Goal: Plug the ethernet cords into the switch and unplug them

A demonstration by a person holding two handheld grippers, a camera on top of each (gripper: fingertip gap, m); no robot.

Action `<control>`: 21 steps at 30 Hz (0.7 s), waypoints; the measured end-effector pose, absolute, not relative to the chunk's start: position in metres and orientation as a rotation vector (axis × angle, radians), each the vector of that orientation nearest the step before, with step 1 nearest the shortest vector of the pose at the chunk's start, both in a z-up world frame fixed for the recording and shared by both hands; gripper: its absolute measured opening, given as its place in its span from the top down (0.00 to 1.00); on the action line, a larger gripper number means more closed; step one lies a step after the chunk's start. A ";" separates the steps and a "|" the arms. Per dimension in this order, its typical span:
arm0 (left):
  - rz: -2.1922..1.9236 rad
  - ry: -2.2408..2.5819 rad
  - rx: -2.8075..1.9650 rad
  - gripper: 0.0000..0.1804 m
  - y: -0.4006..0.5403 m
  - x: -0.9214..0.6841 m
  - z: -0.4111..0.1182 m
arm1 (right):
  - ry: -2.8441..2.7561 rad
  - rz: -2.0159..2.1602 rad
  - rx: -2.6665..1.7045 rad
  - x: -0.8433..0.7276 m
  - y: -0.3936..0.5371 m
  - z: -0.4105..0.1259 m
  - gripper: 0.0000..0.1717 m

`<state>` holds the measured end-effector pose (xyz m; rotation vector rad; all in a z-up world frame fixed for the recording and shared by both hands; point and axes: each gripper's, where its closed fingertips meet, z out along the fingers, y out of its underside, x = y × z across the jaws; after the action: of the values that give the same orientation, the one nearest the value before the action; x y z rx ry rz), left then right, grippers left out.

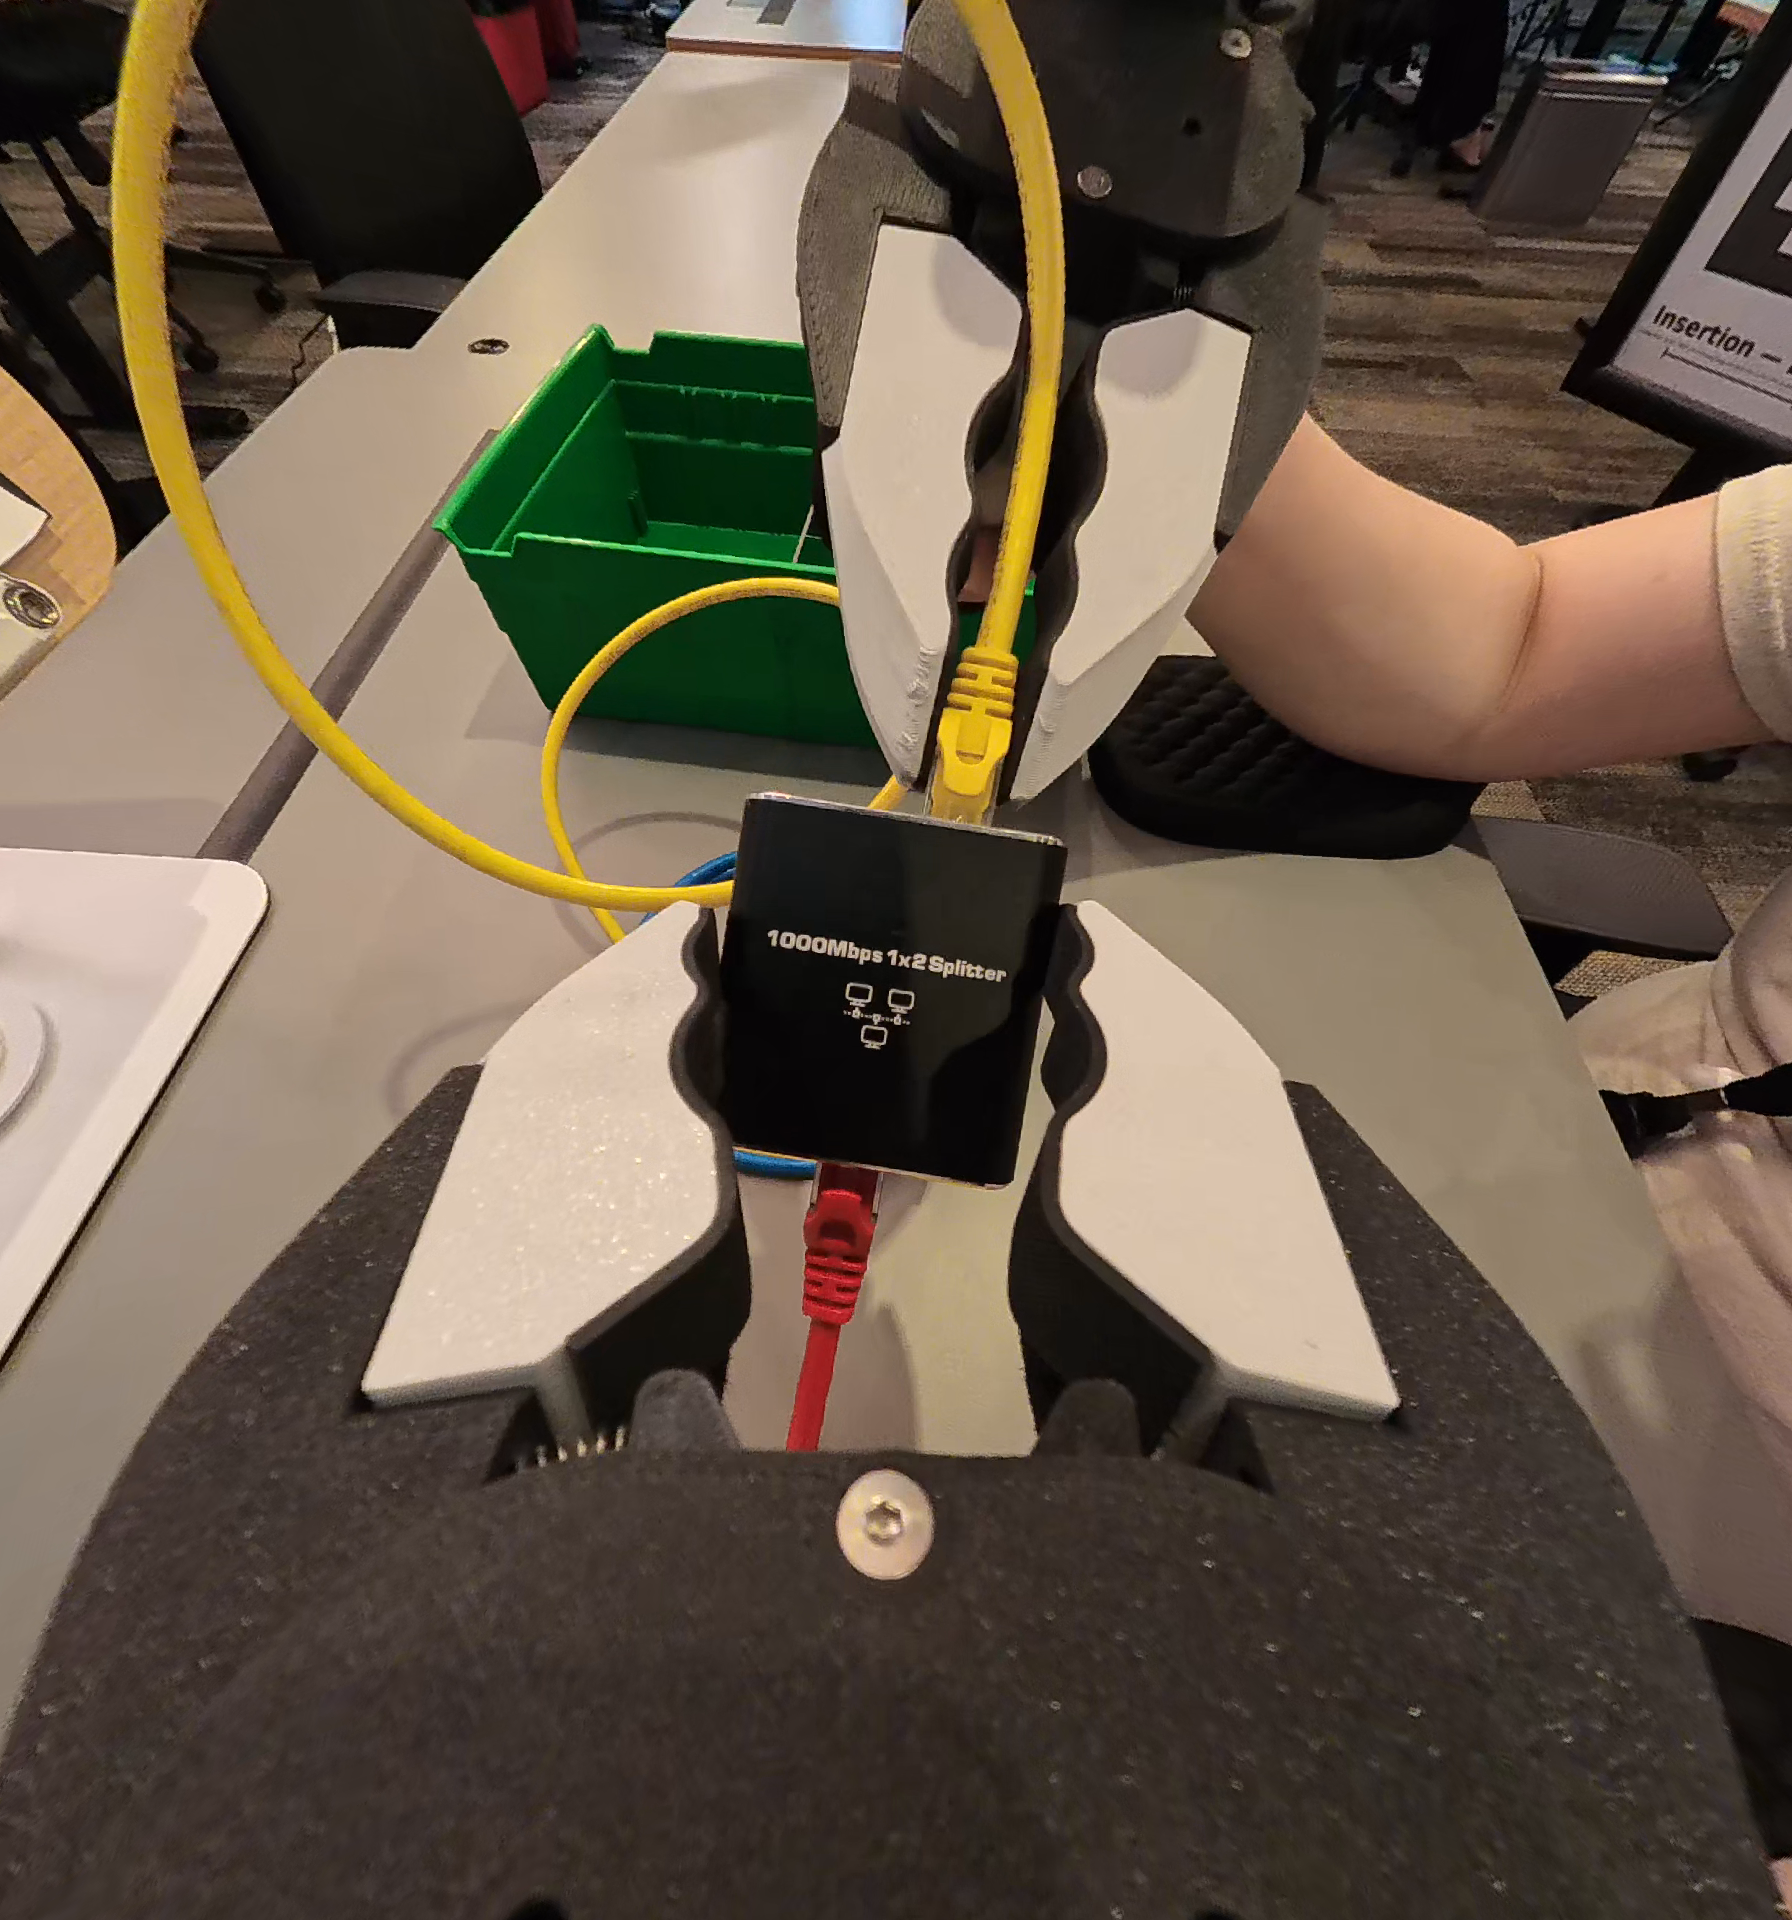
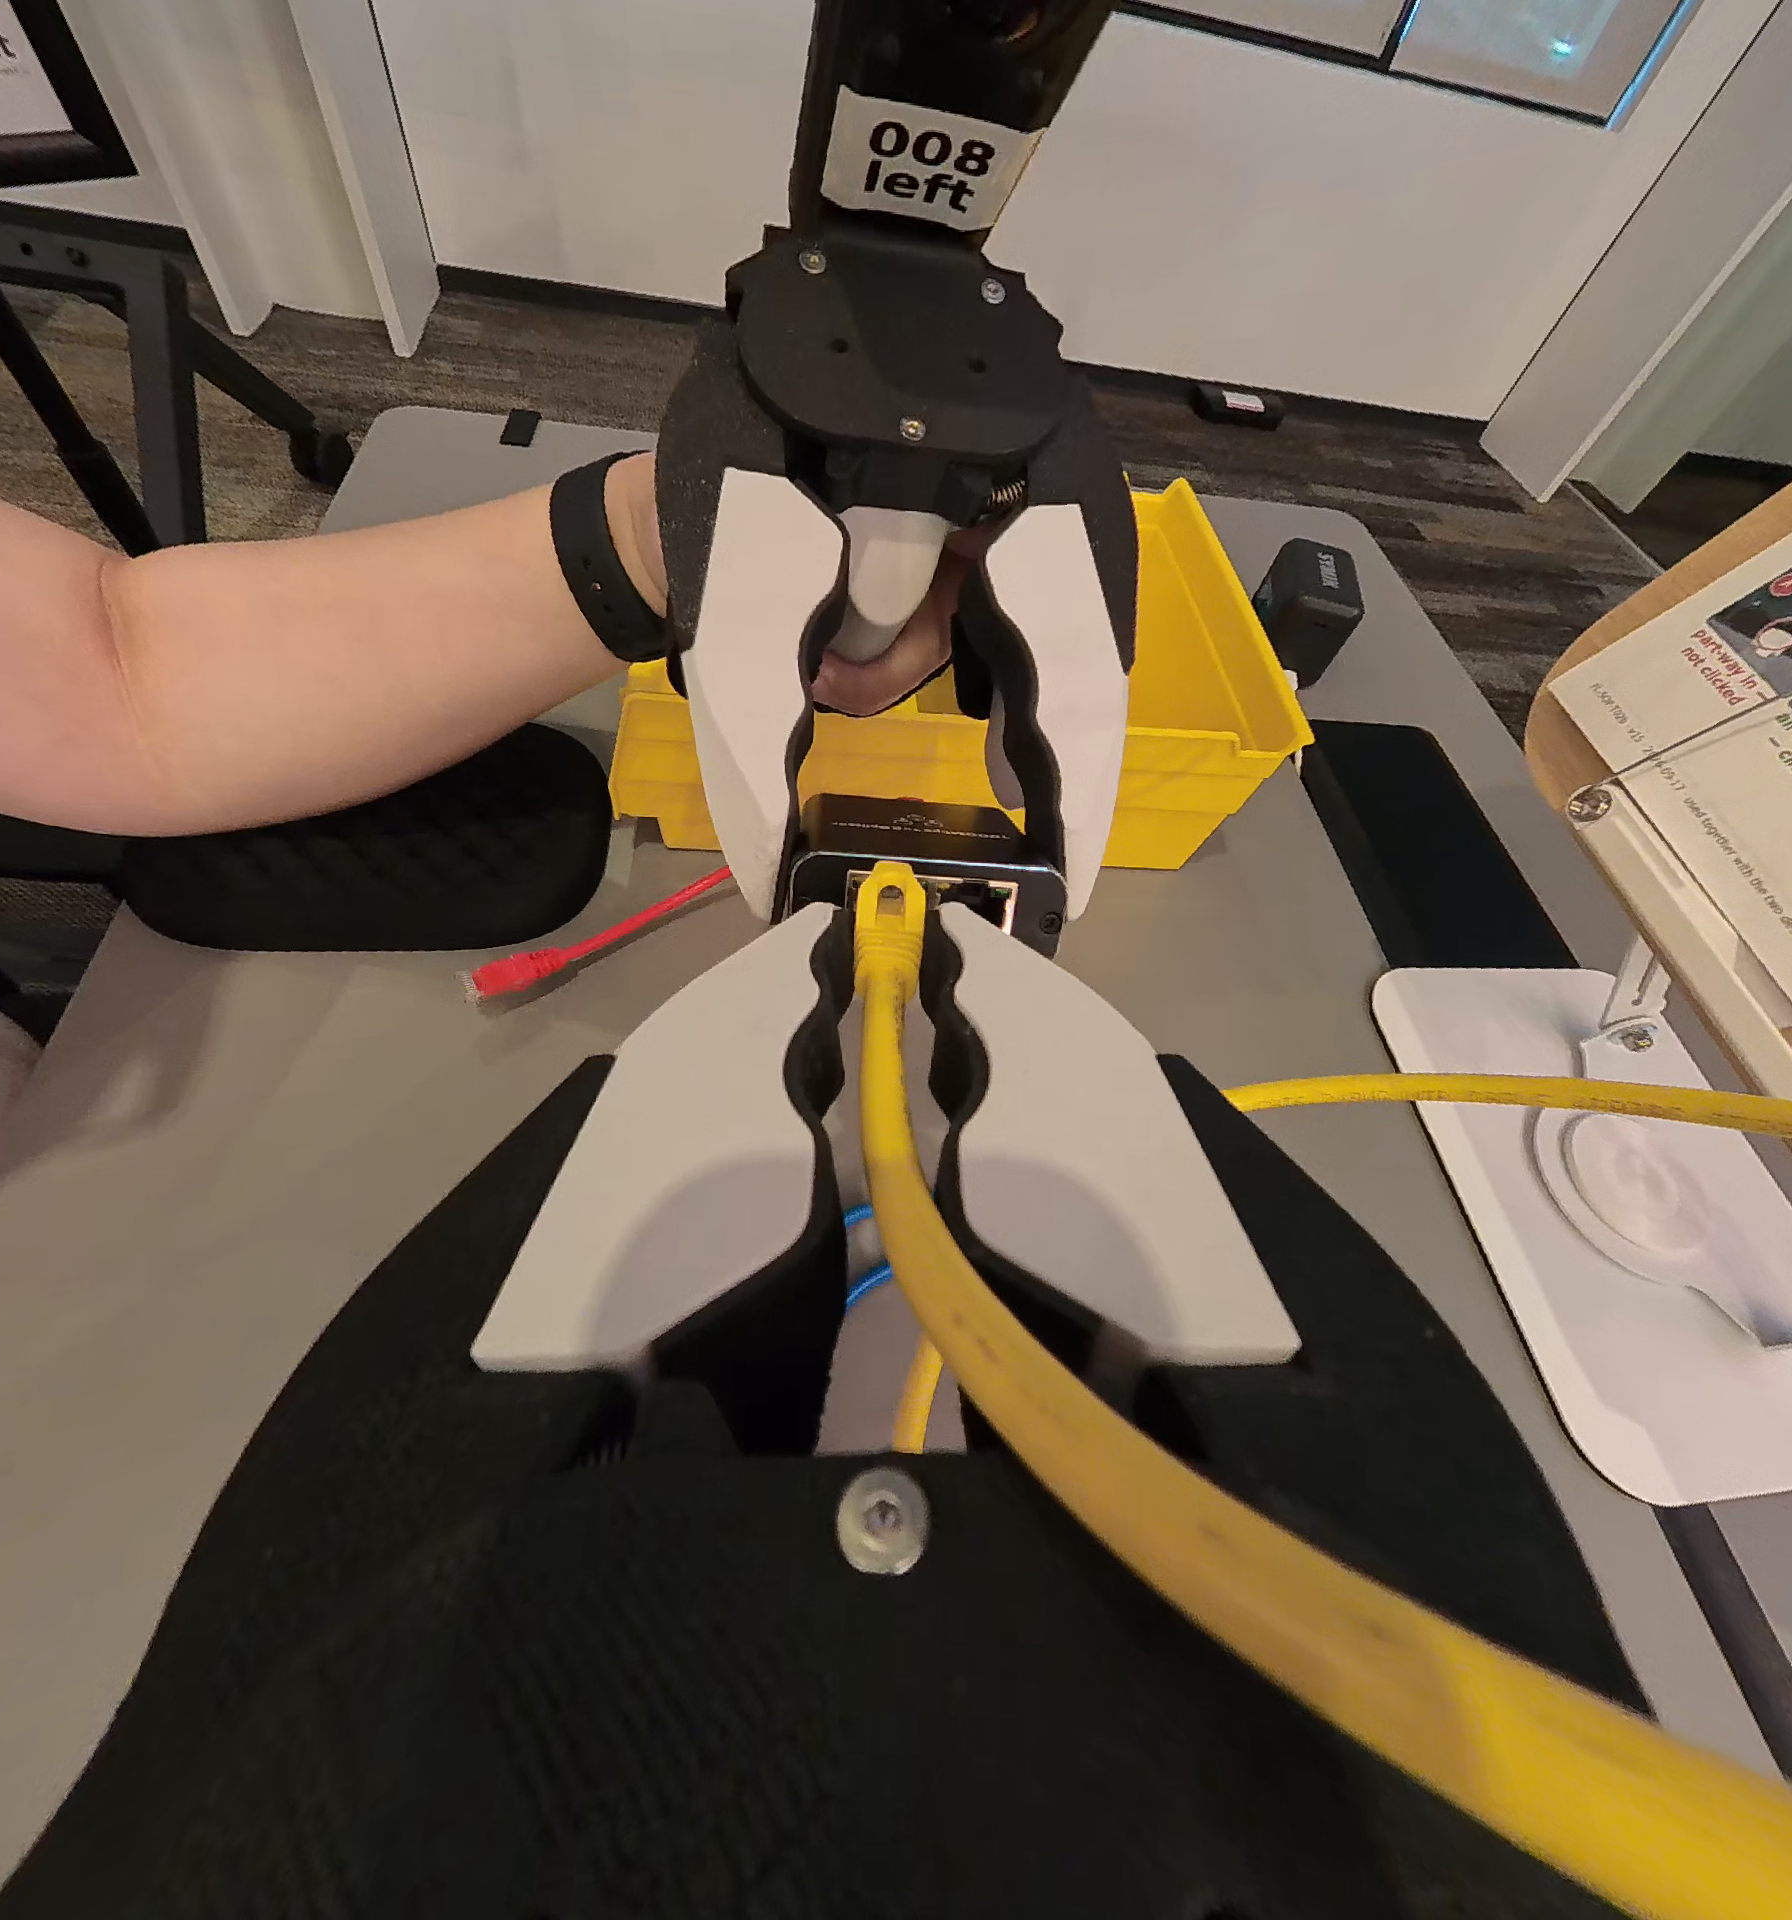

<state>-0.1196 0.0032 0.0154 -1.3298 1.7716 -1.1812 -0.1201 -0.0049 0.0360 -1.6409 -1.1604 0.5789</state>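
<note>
The switch (image 1: 887, 997), a small black box, is clamped at centre frame in the left wrist view by the left gripper (image 1: 876, 935), whose black pads (image 1: 700, 997) are pressed against its two sides. It is held over the grey table (image 1: 1287, 987). A red cord (image 1: 830, 1278) is seen plugged into the switch's near end, running down toward the bottom of the frame. Its other plug (image 2: 502, 977) is seen lying loose on the table at left of centre in the right wrist view.

At the switch's far end, the yellow cord's plug (image 1: 970, 727) is clenched by the right gripper (image 1: 970, 769), which comes in from the top of the frame; its fingertips are closed on the plug's boot. In the right wrist view the plug (image 2: 884, 904) is seen seated at the left port of the switch's face (image 2: 923, 894), with the port to its right left bare. The yellow cord (image 1: 248, 582) is looped wide through the upper left of the left view.

A bit of blue cord (image 1: 700, 883) is seen under the switch. A green bin (image 1: 643, 540) is set behind, upper centre, and a yellow bin (image 2: 1204, 748) behind the switch in the right view. A forearm (image 1: 1391, 603) is rested on a black pad (image 1: 1256, 769) at right.
</note>
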 end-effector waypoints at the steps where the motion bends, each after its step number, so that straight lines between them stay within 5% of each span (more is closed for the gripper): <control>1: -1.181 1.772 -1.334 0.67 0.003 -0.119 0.015 | -1.159 0.583 -1.642 -0.120 -0.005 0.036 0.92; 21: -1.192 1.787 -1.324 0.67 -0.003 -0.119 0.023 | -1.163 0.667 -1.621 -0.122 -0.009 0.038 0.92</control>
<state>-0.1192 -0.0028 0.0226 -1.3239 1.7867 -1.1925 -0.1220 -0.0090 0.0383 -1.6205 -1.1626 0.6674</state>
